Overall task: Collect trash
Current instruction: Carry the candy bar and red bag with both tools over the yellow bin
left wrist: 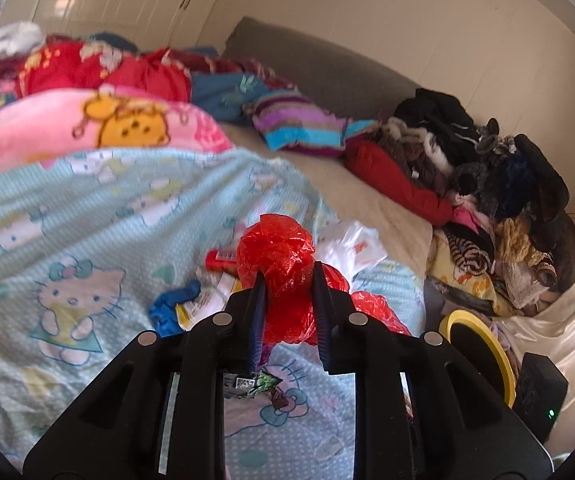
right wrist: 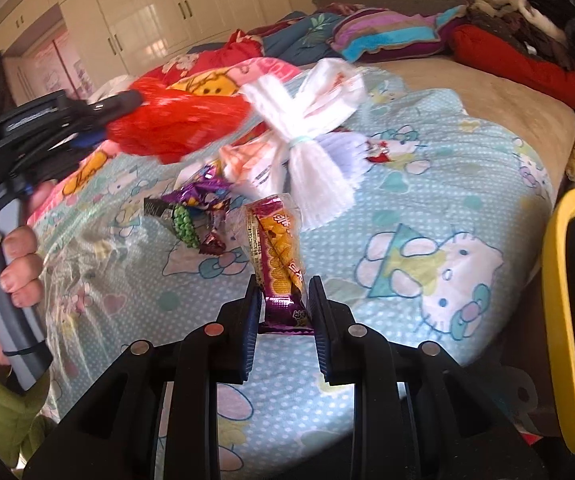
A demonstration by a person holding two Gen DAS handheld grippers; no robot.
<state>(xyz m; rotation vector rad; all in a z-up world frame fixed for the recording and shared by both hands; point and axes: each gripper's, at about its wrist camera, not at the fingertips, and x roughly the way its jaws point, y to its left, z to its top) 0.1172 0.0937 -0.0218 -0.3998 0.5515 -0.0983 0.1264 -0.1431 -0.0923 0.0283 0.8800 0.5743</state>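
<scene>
My left gripper (left wrist: 287, 276) is shut on a crumpled red plastic bag (left wrist: 277, 252) and holds it above the Hello Kitty blanket (left wrist: 87, 220). The same bag (right wrist: 175, 124) and left gripper (right wrist: 127, 100) show at the left of the right wrist view. My right gripper (right wrist: 285, 284) is shut on a purple biscuit wrapper (right wrist: 277, 256), which stands up between the fingers. More trash lies on the blanket: a white plastic bag (right wrist: 311, 128), purple and green wrappers (right wrist: 191, 208), a blue scrap (left wrist: 171, 304) and a red packet (left wrist: 219, 258).
A yellow-rimmed bin (left wrist: 483, 344) stands beside the bed at the right, also seen in the right wrist view (right wrist: 559, 280). A pile of clothes (left wrist: 487, 184) fills the bed's far right. Pillows and blankets (left wrist: 107, 92) lie at the back. White wardrobes (right wrist: 159, 12) stand behind.
</scene>
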